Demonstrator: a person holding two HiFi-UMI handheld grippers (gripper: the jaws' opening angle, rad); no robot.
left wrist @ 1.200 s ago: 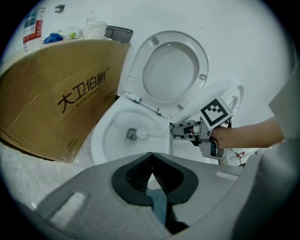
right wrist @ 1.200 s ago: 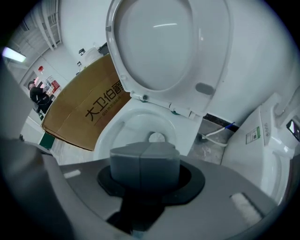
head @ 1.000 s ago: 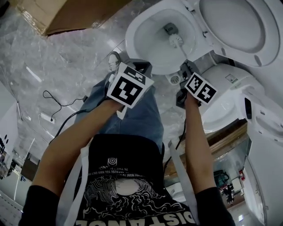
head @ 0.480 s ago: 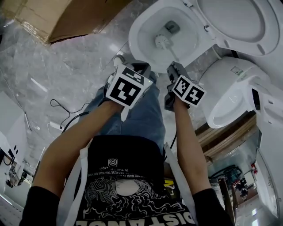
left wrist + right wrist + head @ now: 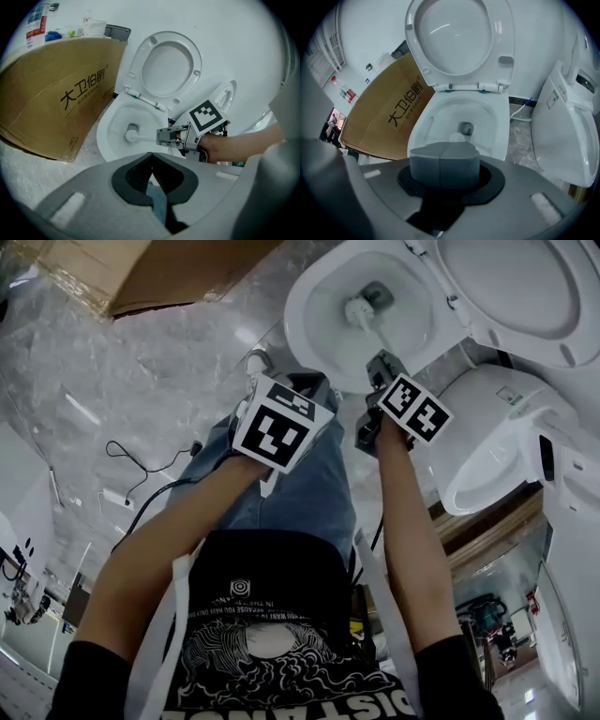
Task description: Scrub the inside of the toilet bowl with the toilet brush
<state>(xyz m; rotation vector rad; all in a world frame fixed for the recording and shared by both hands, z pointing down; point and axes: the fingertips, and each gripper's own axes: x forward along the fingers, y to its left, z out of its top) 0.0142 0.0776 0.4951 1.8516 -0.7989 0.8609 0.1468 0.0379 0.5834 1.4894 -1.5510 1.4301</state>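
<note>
The white toilet bowl (image 5: 319, 334) stands open with its seat and lid (image 5: 525, 287) raised. My right gripper (image 5: 380, 360) is shut on the handle of the toilet brush, over the bowl's near rim. The white brush head (image 5: 357, 310) rests on the bowl floor beside the drain hole (image 5: 378, 294). In the left gripper view the brush head (image 5: 131, 136) and its handle (image 5: 147, 137) run to the right gripper (image 5: 164, 137). In the right gripper view the brush head (image 5: 457, 137) peeks above the closed pads (image 5: 454, 164). My left gripper (image 5: 309, 381) hangs shut and empty above the person's jeans, left of the bowl.
A large brown cardboard box (image 5: 159, 268) lies on the marble floor left of the toilet. A second white toilet (image 5: 497, 437) stands close on the right. A black cable (image 5: 131, 460) and a power strip lie on the floor at the left.
The brush head swept left across the bowl floor, then back up beside the drain hole. The right gripper moved with it. The left gripper stayed shut above the jeans.
</note>
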